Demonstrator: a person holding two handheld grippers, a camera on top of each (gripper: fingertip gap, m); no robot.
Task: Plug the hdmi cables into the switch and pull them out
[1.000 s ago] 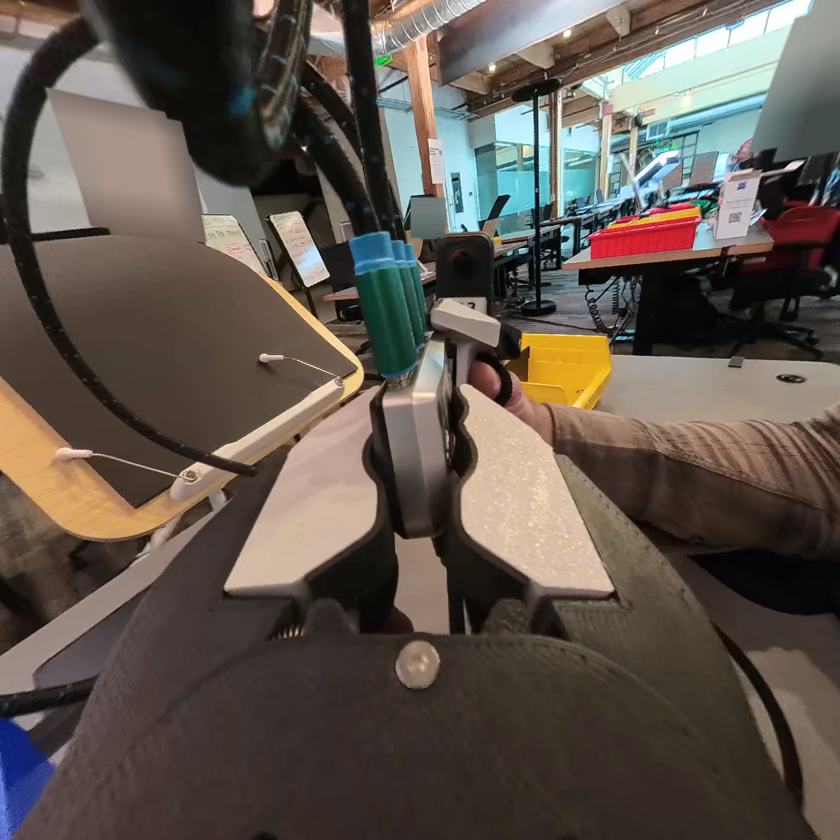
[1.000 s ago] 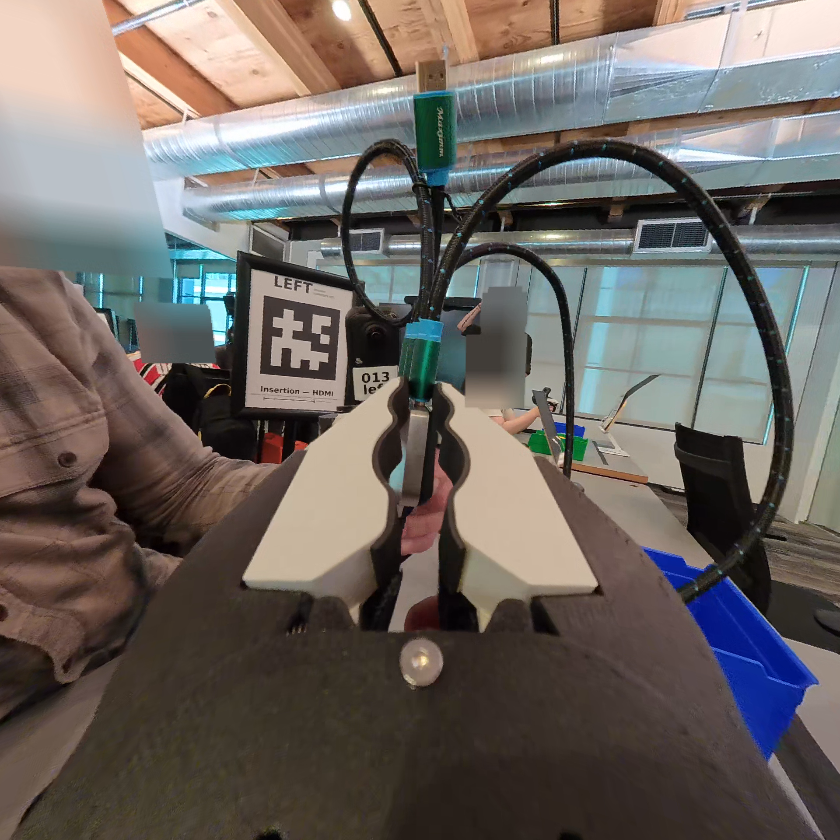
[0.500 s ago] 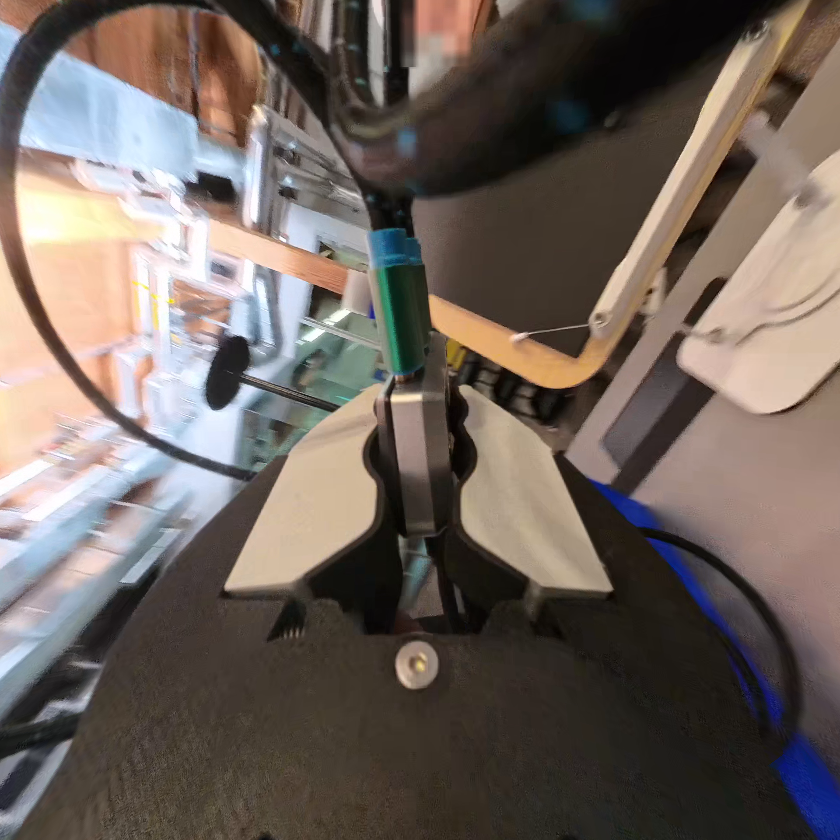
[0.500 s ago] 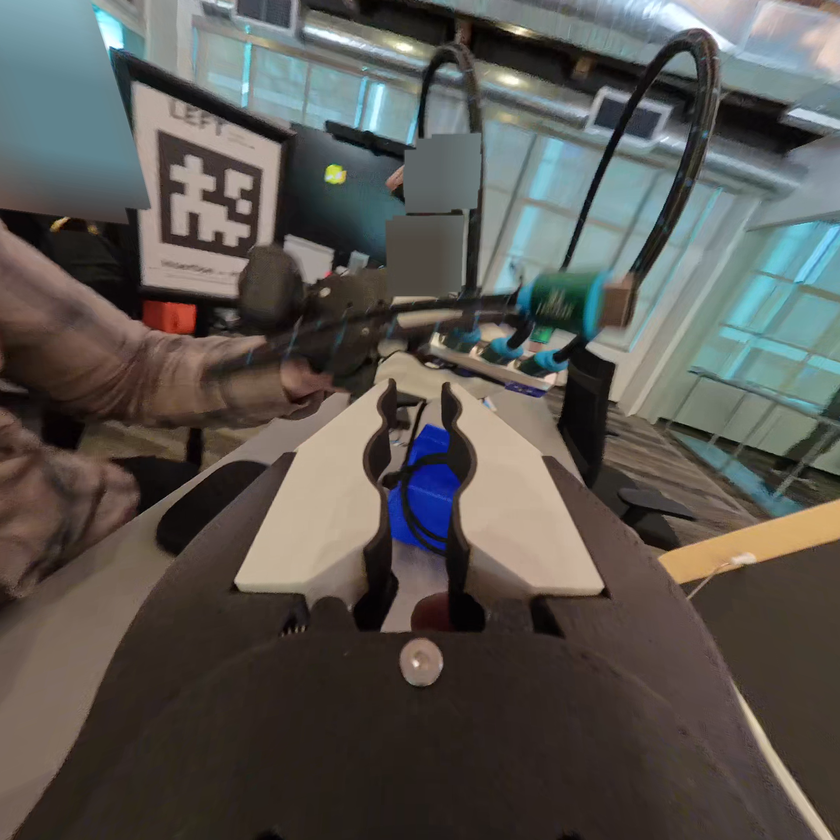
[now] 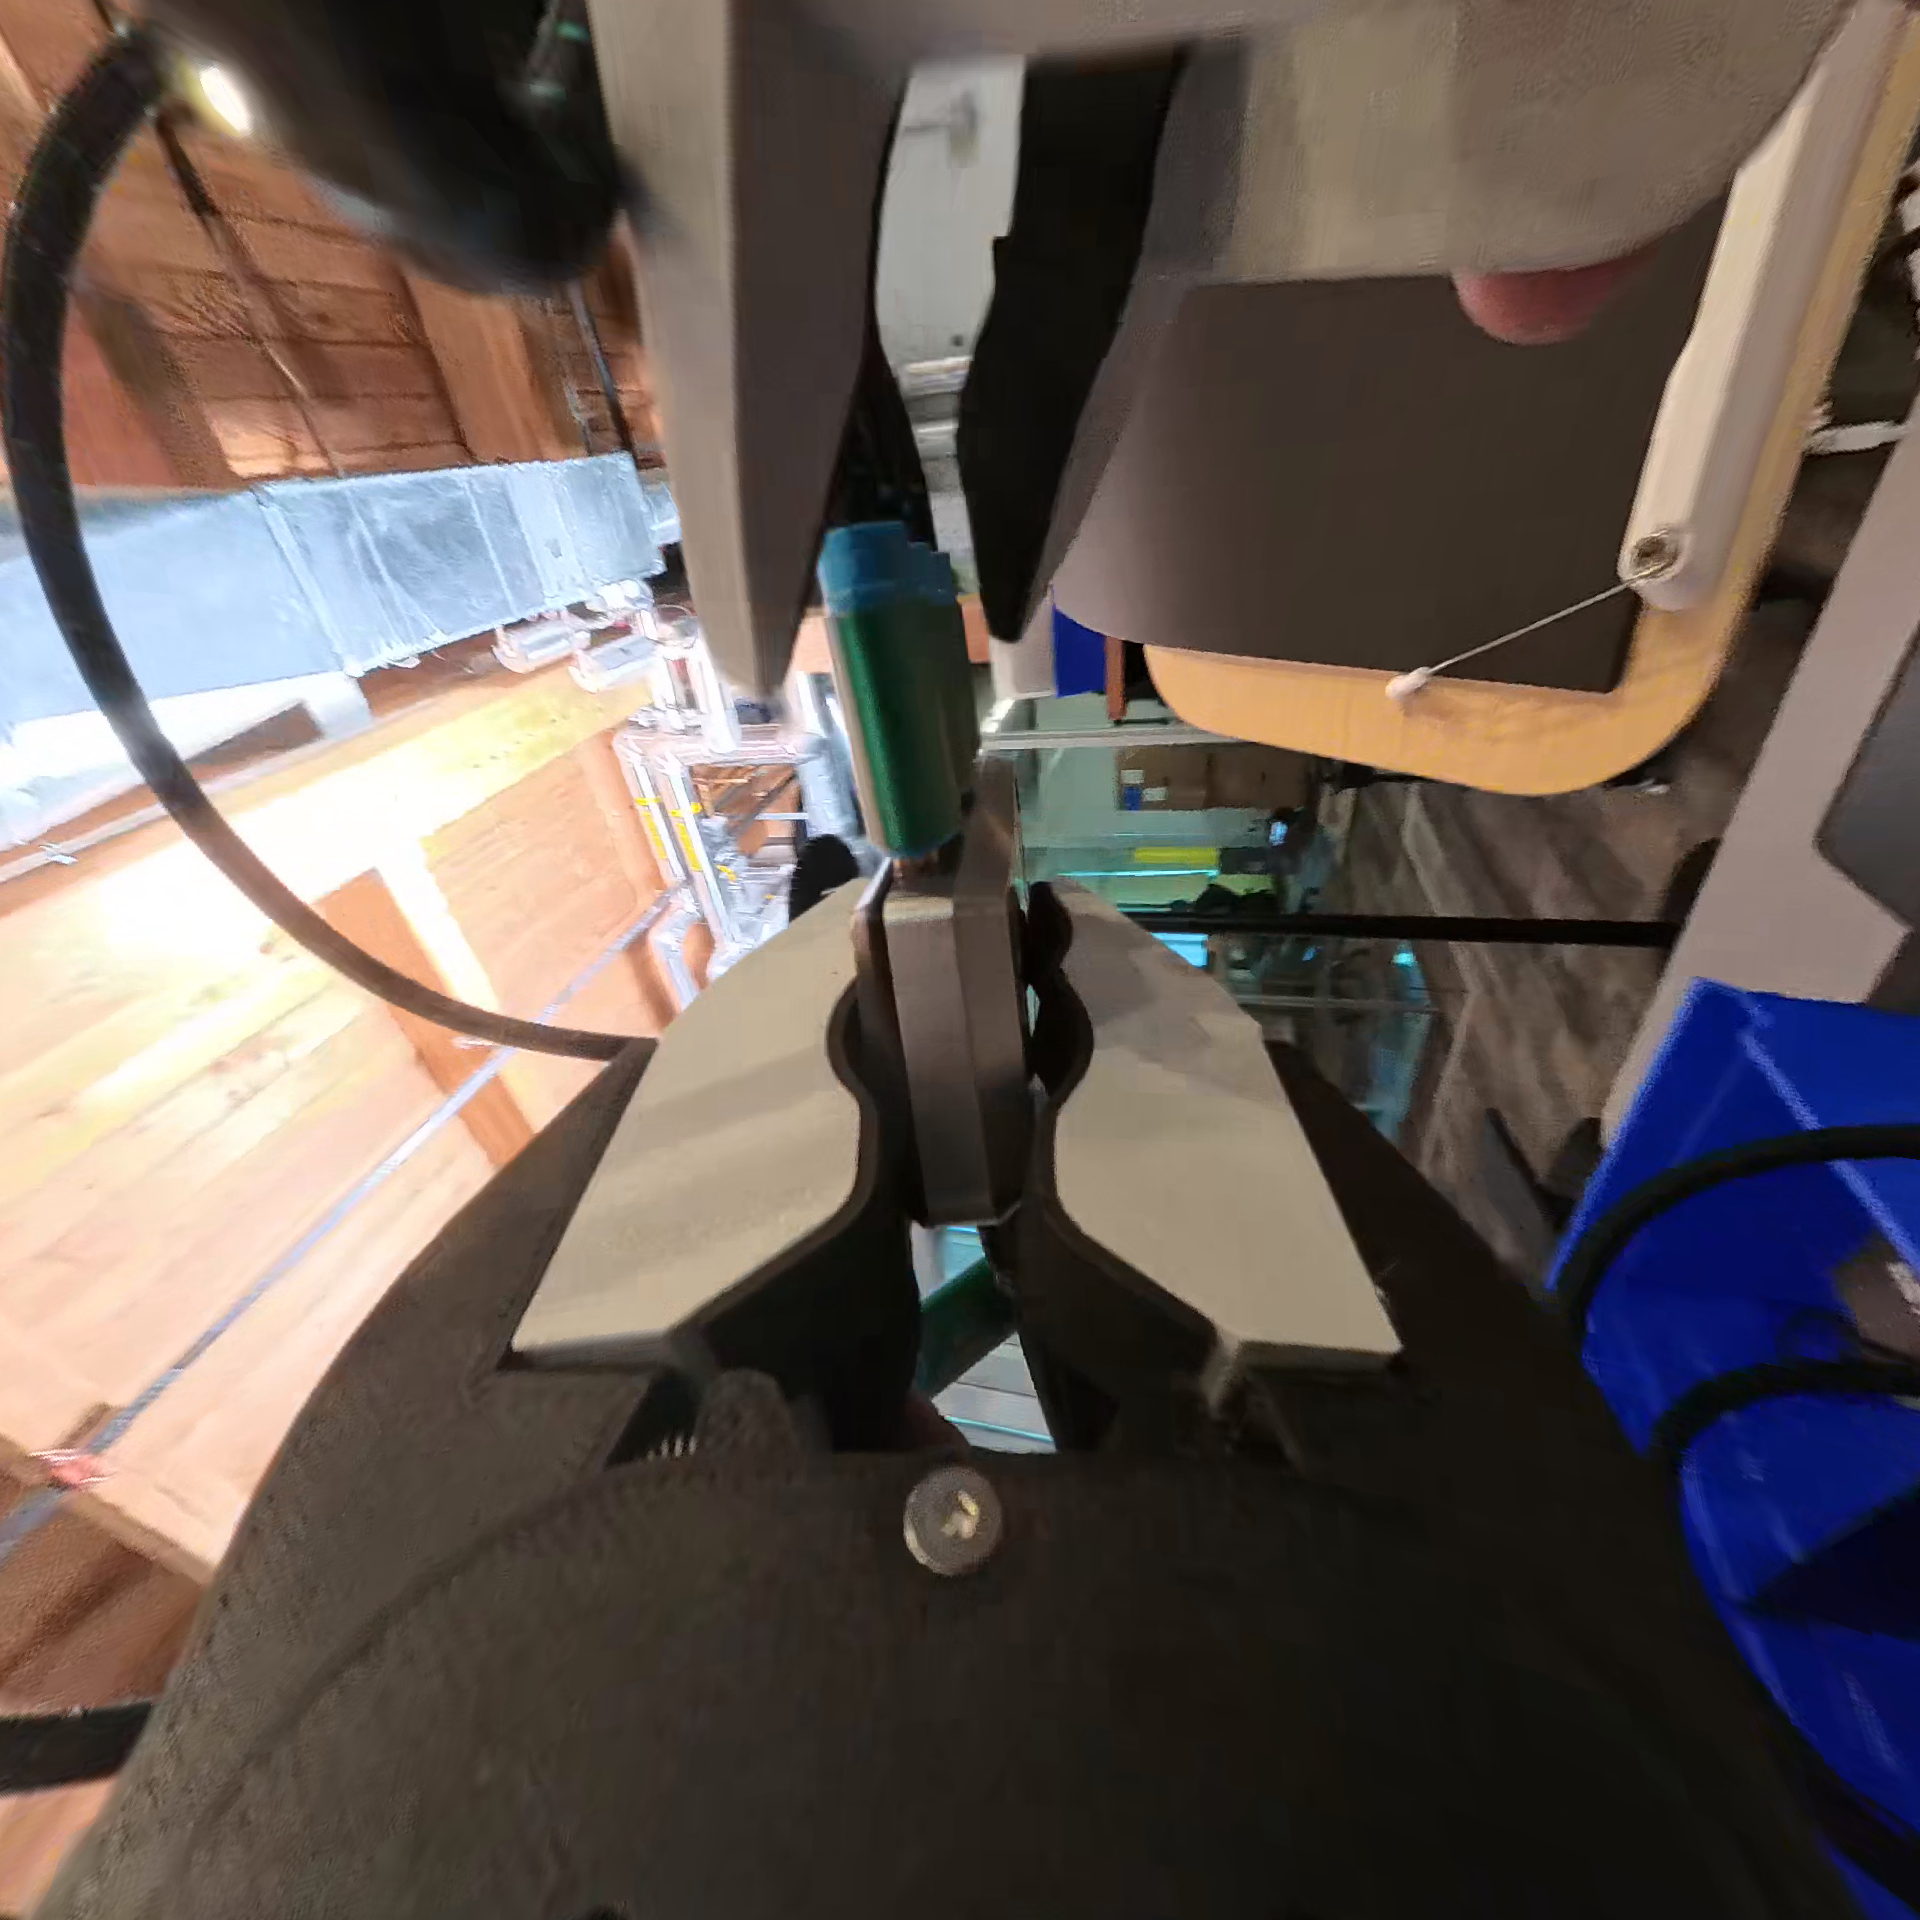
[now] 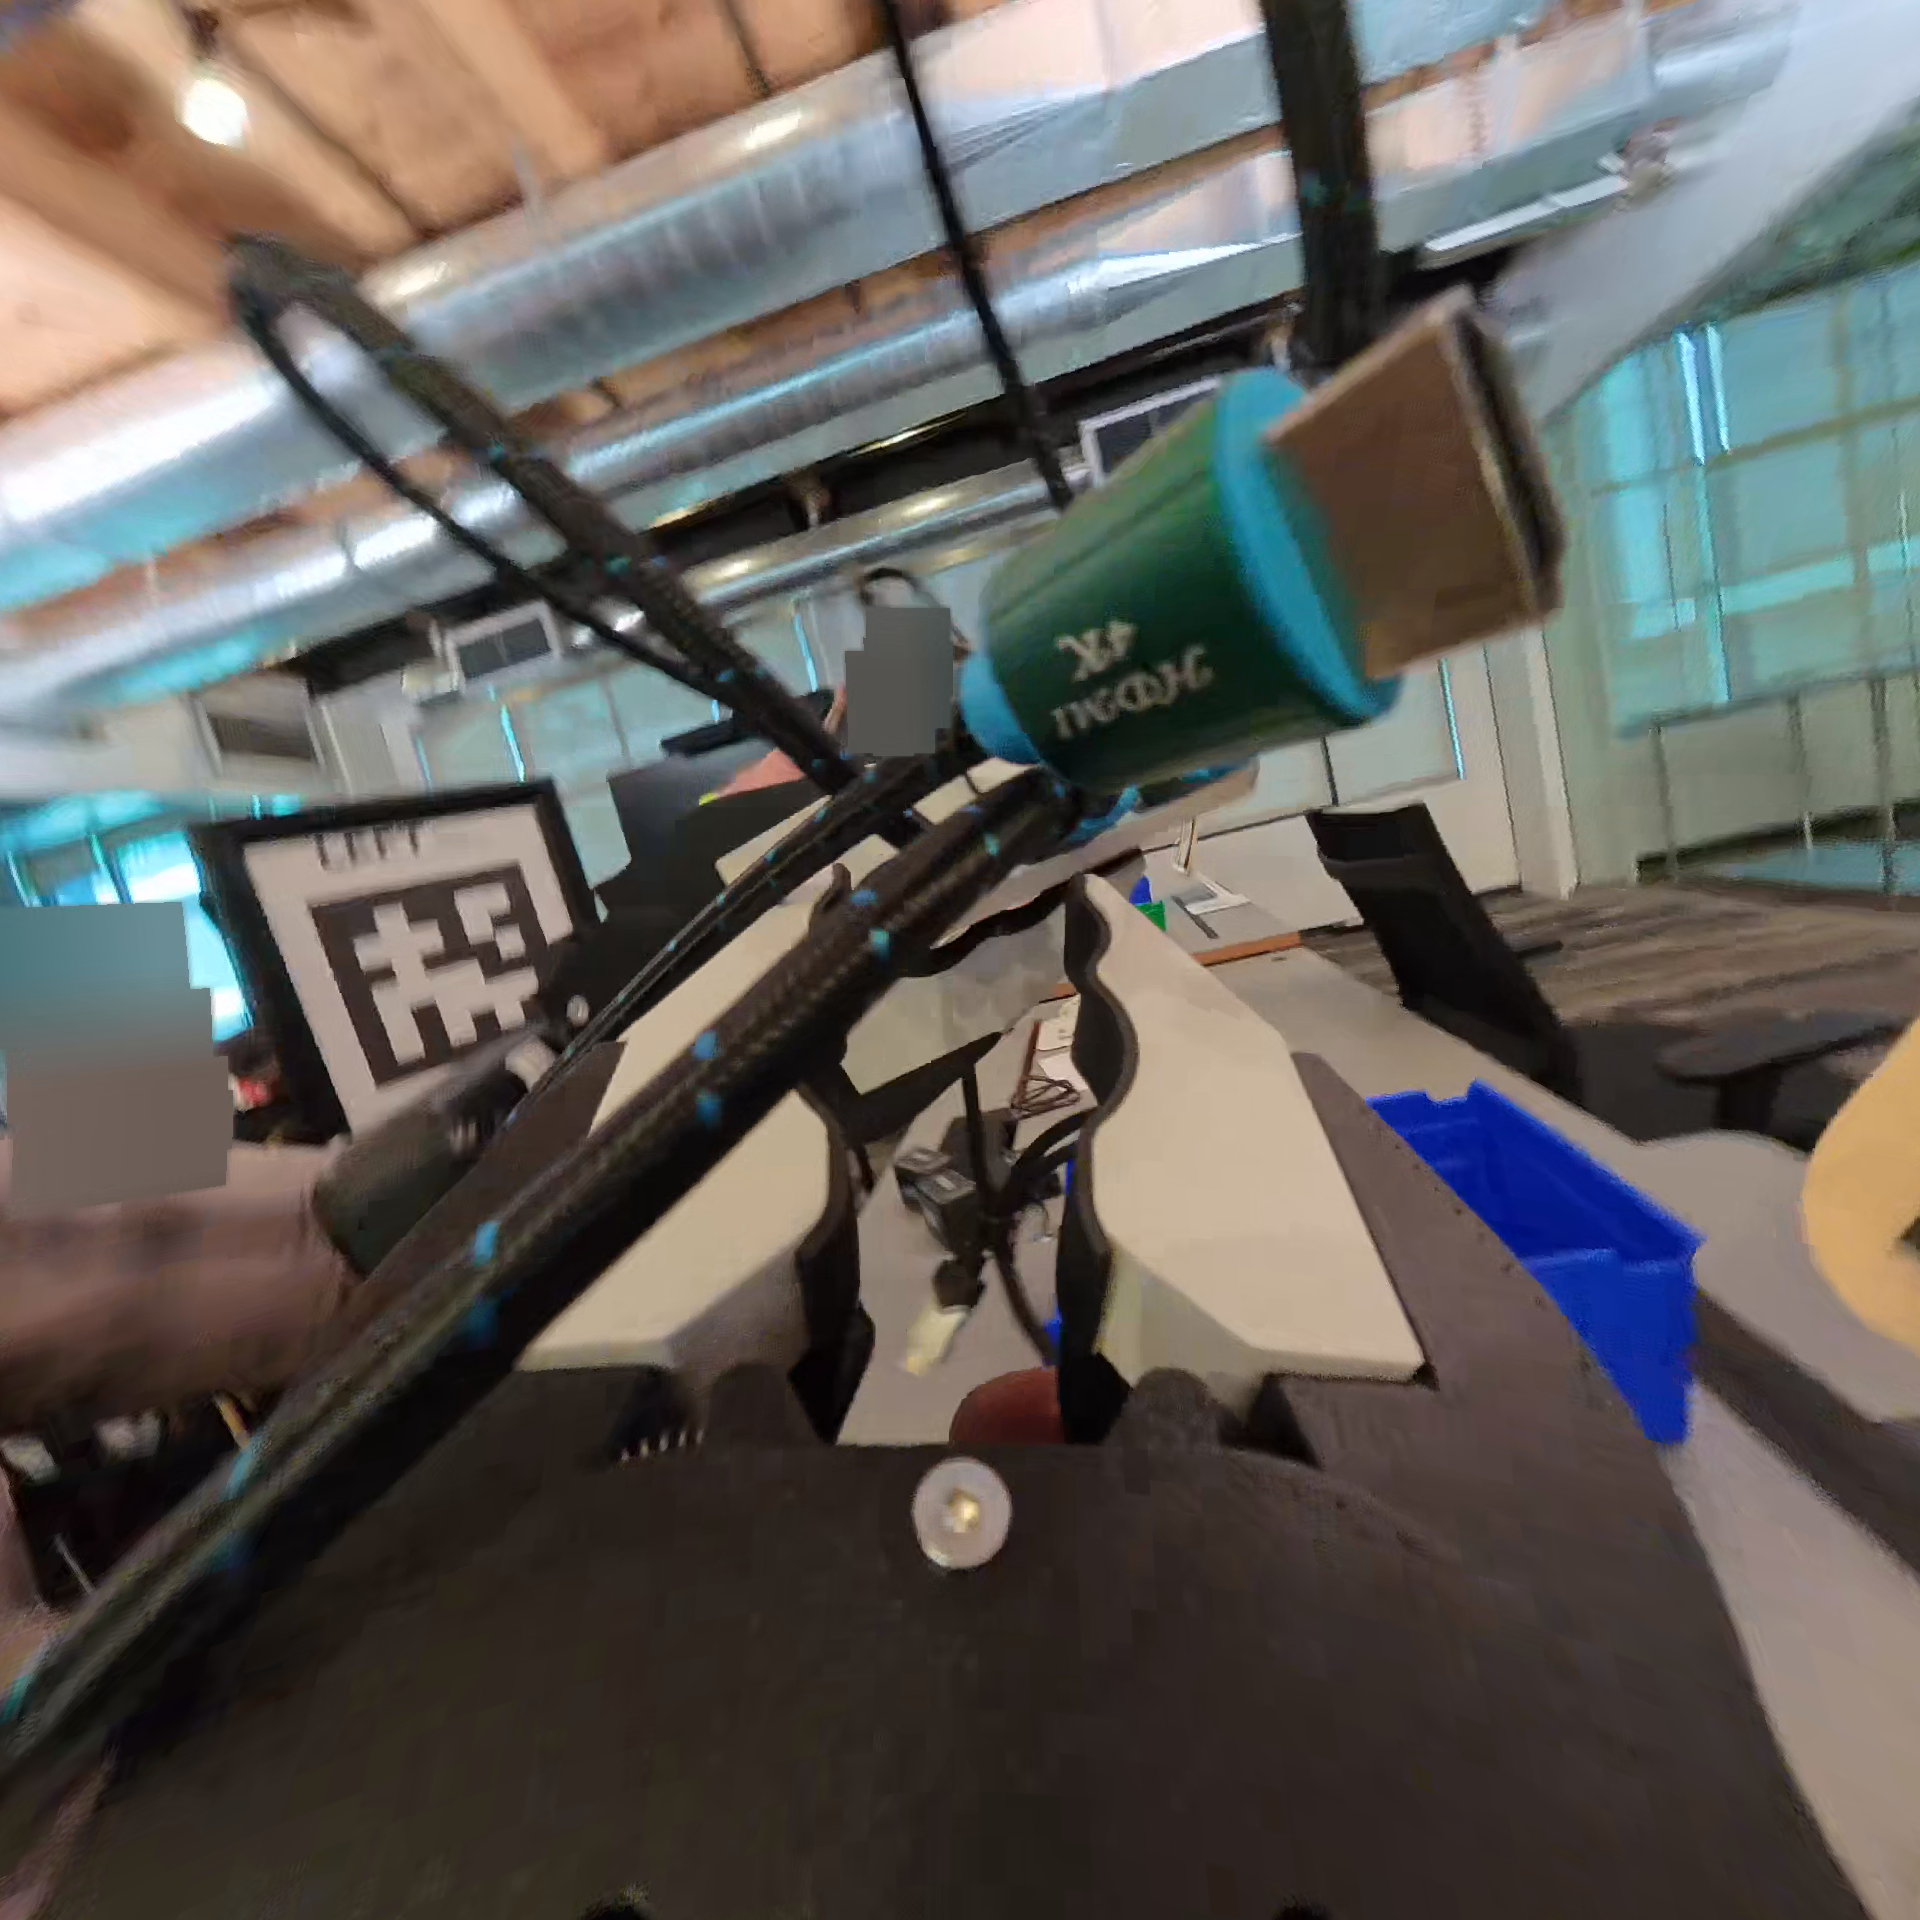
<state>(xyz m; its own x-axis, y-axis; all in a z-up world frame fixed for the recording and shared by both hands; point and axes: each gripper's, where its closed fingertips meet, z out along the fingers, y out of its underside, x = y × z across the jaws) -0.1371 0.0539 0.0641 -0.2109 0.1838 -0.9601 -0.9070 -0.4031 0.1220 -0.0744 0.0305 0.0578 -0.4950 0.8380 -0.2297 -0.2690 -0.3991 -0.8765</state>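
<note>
Two grippers on my feeds, so nearest stuff first. On the left wrist view my left gripper has its fingers clamped on the switch, a thin grey metal slab held edge-on between the pads. Green HDMI plugs with teal collars stick out of its far edge; I count at least two, maybe three, since they overlap too much from this angle to be sure. One black braided cable loops off to the left. Beyond the plugs the other gripper's two pale fingers hang over them, spread wide (this whole view is rolled sideways, by the way). One blue bin sits at the right edge.

On the right wrist view my right gripper has its fingers apart with nothing between them. One loose green plug, with its bare metal tip pointing right, floats above and beyond the fingertips, its braided cable crossing over the left finger. Farther back there's one blue bin on the grey table and one black-and-white marker board.
</note>
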